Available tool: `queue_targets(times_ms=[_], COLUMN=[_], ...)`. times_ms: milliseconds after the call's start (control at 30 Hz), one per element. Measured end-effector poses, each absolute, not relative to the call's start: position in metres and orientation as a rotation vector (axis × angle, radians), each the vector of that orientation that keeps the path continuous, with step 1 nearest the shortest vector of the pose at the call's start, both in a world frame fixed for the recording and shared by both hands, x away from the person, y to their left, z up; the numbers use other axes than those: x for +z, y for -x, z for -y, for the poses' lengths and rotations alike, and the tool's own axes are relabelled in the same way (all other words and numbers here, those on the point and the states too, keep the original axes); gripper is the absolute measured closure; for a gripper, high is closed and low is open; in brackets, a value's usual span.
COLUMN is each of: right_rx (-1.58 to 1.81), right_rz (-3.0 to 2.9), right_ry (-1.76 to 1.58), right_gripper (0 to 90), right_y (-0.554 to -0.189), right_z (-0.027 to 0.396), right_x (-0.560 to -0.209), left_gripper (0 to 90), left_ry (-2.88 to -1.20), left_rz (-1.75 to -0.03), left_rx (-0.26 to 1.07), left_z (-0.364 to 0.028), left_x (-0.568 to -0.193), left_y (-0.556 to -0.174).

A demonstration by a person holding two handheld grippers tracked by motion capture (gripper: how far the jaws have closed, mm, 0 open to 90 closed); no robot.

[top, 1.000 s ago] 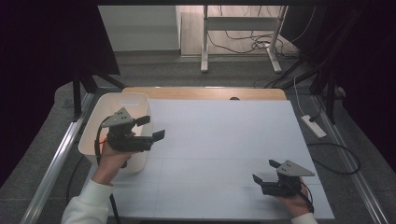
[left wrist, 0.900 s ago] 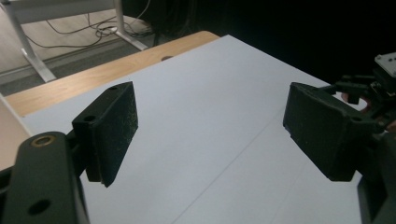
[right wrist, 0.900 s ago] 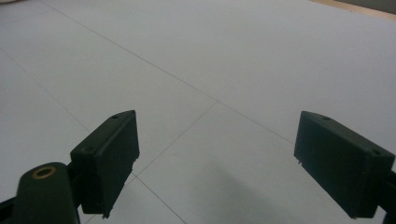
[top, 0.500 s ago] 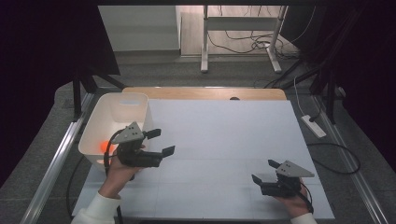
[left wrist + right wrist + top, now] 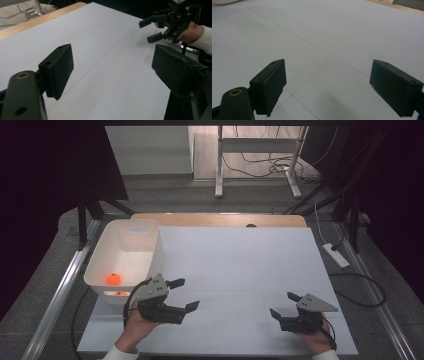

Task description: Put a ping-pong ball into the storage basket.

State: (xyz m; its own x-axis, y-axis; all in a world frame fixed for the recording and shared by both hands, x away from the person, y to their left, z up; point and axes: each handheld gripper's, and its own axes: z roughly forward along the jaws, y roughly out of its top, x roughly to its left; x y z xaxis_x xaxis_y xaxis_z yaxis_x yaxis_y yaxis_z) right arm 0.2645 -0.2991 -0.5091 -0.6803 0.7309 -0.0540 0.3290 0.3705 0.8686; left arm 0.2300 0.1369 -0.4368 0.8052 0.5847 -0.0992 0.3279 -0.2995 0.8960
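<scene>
White bin with orange ball, high view alone.

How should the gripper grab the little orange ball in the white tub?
Probably from straight above. The ball sits low in the tub, close to its near wall, so the walls block a sideways reach. It looks round, so any two opposite sides should do; pinch it across its middle. The left gripper is nearest, open and empty.
</scene>
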Motion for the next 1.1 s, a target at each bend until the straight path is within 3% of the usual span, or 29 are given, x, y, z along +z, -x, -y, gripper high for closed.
queue_targets(times_ms=[667,1100], right_rx=[1.286,1.289], right_rz=[-2.242,-2.269], right_ry=[-0.902,-0.895], right_gripper=[13.6,13.5], right_y=[-0.259,-0.255], right_z=[0.294,0.293], right_x=[-0.511,-0.513], left_gripper=[17.5,17.4], left_ry=[-1.997,-1.962], left_rz=[-0.758,-0.805], left_rx=[0.282,0.312], left_z=[-0.156,-0.175], left_x=[-0.514,-0.519], left_y=[-0.231,-0.231])
